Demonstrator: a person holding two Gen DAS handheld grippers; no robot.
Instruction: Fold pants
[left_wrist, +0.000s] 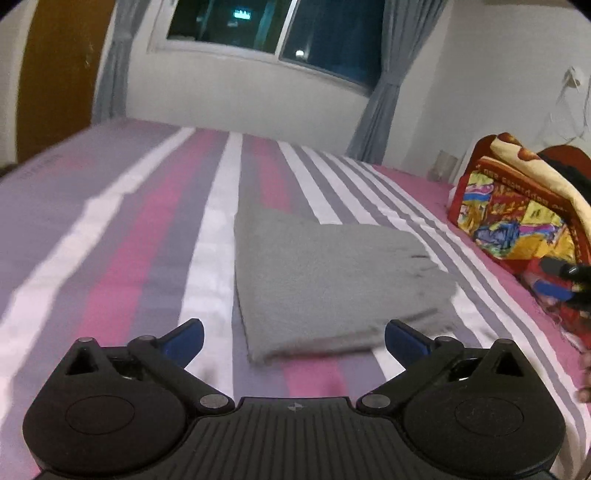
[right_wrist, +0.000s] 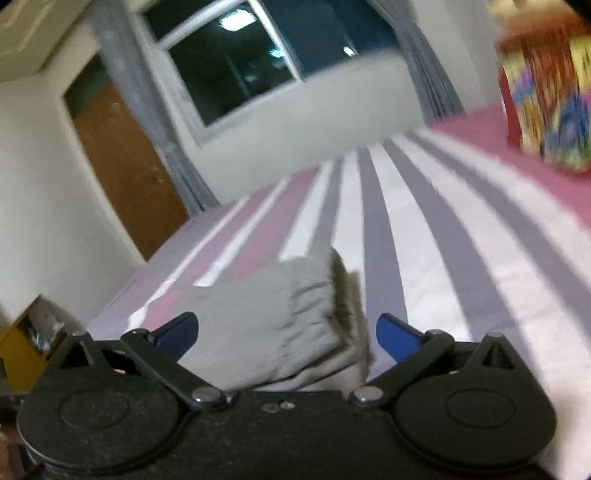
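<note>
Bed: striped pink, grey and white sheet (left_wrist: 155, 236) lies under both tools, a dark window (left_wrist: 280, 33) beyond.
Pants: folded grey fabric pants (left_wrist: 332, 280) rest flat just ahead of the left gripper (left_wrist: 294, 338), and ahead of the right gripper (right_wrist: 287, 334) too.
Tools: both sets of jaws stand wide apart, holding nothing.
Risk: loose gathered edge (nearest the right tool) could spring open unpressed.
Risk: a low fingertip could snag the top layer and drag the fold askew.
</note>
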